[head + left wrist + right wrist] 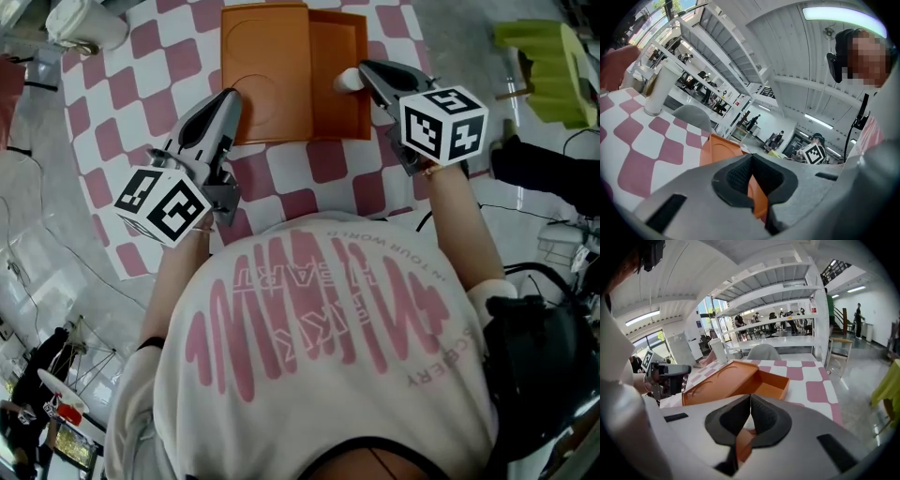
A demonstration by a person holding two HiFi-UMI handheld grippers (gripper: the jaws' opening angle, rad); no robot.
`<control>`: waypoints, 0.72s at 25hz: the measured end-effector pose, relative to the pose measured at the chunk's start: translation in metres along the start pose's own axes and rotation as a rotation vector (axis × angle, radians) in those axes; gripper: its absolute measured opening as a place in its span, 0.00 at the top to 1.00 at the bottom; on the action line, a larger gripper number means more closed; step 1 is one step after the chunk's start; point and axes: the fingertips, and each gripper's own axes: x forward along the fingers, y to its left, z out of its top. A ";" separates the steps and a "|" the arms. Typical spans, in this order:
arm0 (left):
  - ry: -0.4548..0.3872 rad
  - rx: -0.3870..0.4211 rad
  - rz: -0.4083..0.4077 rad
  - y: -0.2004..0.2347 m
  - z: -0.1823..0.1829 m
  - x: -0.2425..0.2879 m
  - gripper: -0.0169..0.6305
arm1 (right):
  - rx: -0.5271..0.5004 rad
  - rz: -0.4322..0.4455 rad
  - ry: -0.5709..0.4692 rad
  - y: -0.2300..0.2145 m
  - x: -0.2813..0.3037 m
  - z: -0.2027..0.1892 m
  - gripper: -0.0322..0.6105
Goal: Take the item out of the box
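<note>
An orange box (337, 56) lies open on the checkered cloth, and its lid (267, 75) covers the box's left part. A small white item (347, 82) sits by the box's right wall. My right gripper (364, 70) hangs just over the item, jaws shut. In the right gripper view the pads meet at the right gripper (750, 401), with the white item (748, 422) and an orange wall showing below them. I cannot tell whether they touch it. My left gripper (232, 96) is shut at the lid's left edge. In the left gripper view, orange shows under the left gripper (751, 161).
The pink and white checkered cloth (159, 66) covers the table and ends near my body. A white cylinder (84, 23) stands at the far left corner. A yellow-green object (544, 56) and cables lie off the table to the right.
</note>
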 end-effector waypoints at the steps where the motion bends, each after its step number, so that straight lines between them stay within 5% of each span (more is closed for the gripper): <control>1: -0.001 -0.002 0.001 0.001 0.000 -0.001 0.96 | -0.024 0.002 0.013 0.000 0.001 0.001 0.94; 13: -0.014 -0.021 0.018 0.011 -0.004 -0.005 0.96 | -0.129 0.087 0.128 0.001 0.015 -0.005 0.93; 16: -0.013 -0.021 0.020 0.013 -0.005 -0.007 0.96 | -0.154 0.097 0.154 0.004 0.018 -0.009 0.76; 18: -0.015 -0.024 0.021 0.014 -0.006 -0.008 0.96 | -0.181 0.106 0.178 0.006 0.019 -0.012 0.74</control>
